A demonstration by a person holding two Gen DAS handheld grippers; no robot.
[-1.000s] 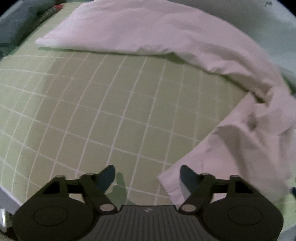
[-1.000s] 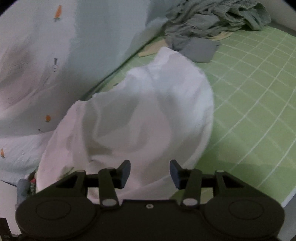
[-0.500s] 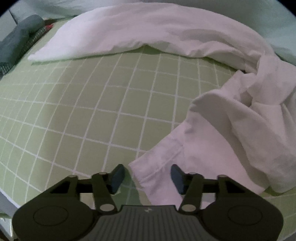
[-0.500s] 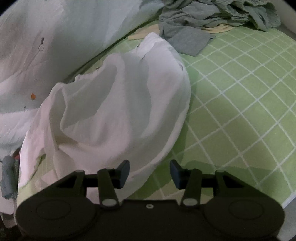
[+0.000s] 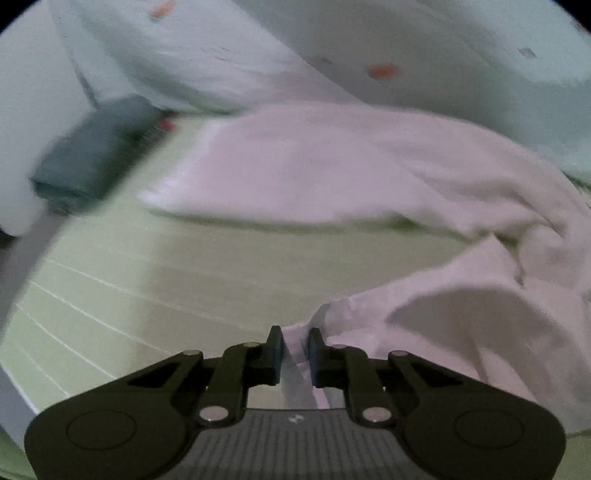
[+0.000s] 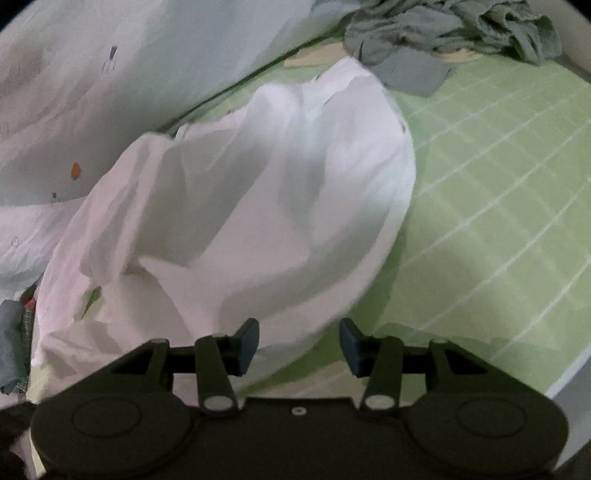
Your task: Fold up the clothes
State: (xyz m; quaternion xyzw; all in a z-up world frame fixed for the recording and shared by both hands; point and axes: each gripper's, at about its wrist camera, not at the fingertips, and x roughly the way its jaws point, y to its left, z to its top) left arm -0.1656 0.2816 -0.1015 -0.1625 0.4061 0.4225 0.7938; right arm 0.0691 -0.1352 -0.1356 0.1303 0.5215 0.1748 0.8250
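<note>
progress: barely started tbh. the white shirt is one big rumpled heap, no neat fold anywhere that i can see. looks like we're at the "grab an edge and spread it out" stage
done so far: just one edge of the shirt picked up, that's about it
left to do: flatten it, fold it, then probably the grey pile at the far end too. so nearly everything
shirt location: on the green bed, up against the pale sheet on the left in the right view. part lies flat further off, the rest bunches toward the near right in the left view
left claw: closing on a hem of the shirt, cloth is right between the pads and looks pinched already. picture's blurry though
right claw: standing apart, nothing in it. hangs over the near edge of the heap, not touching as far as i can tell
folded stuff: a dark folded bundle sits at the far left edge of the bed, could be finished pieces but that's a guess
containers: none in view. no basket or box, everything just lies on the bed
</note>
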